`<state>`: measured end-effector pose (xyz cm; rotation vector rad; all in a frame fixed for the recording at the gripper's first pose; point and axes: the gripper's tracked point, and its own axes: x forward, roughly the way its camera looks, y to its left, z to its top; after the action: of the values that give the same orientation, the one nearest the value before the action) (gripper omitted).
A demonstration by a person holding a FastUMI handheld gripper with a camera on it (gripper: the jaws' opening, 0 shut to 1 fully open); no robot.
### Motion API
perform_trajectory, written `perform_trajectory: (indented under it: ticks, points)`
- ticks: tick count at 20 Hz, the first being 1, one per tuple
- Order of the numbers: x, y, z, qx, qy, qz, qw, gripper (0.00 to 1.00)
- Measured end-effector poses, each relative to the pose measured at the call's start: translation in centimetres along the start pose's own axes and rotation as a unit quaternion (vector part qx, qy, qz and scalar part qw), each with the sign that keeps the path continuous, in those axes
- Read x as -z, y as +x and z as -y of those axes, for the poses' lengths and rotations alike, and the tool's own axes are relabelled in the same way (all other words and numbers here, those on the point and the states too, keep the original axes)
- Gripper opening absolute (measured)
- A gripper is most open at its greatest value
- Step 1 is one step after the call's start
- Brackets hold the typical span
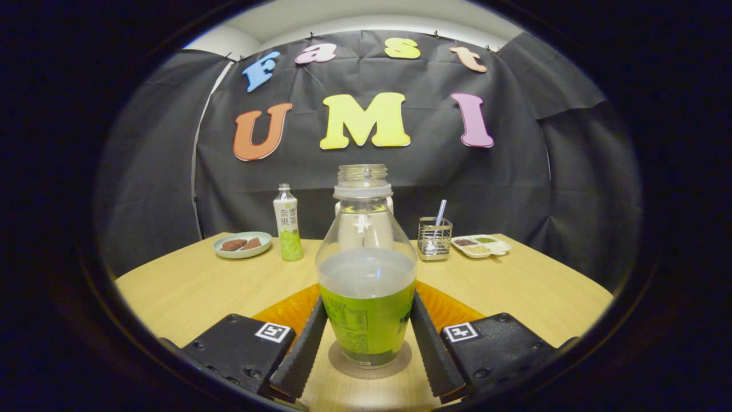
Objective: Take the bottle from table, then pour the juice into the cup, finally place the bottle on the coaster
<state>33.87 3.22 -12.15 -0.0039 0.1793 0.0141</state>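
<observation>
Bottle point(366, 274) is standing upright, uncapped, on the round coaster point(343, 361) on the table point(189, 286), sitting right between the gripper point(366, 343) fingers. Fingers are flanking its green label closely on both sides; can't tell if they're actually pressing. Cup point(389, 205) is mostly hiding behind the bottle neck. Farther back: second capped bottle point(287, 223), plate point(242, 245), metal holder point(434, 238), snack tray point(480, 246).

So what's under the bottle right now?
The bottle, between the gripper's fingers, stands on a round coaster on the table. Its base hides the coaster's middle.
</observation>
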Motion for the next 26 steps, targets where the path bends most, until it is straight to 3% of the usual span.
perform_trajectory:
  ticks: [9, 11, 13, 22, 26]
  points:
    - [-0.1, -0.3, 0.5, -0.003, 0.001, -0.008, 1.000, 0.85]
    - [-0.2, -0.8, 0.6, -0.006, 0.004, -0.010, 1.000, 0.98]
    - [-0.6, -1.5, 0.8, -0.009, 0.005, -0.009, 1.000, 1.00]
    - [-3.7, -8.3, 0.1, -0.045, 0.005, 0.023, 0.999, 1.00]
    - [-5.9, -12.3, 0.9, -0.021, -0.005, 0.048, 0.999, 1.00]
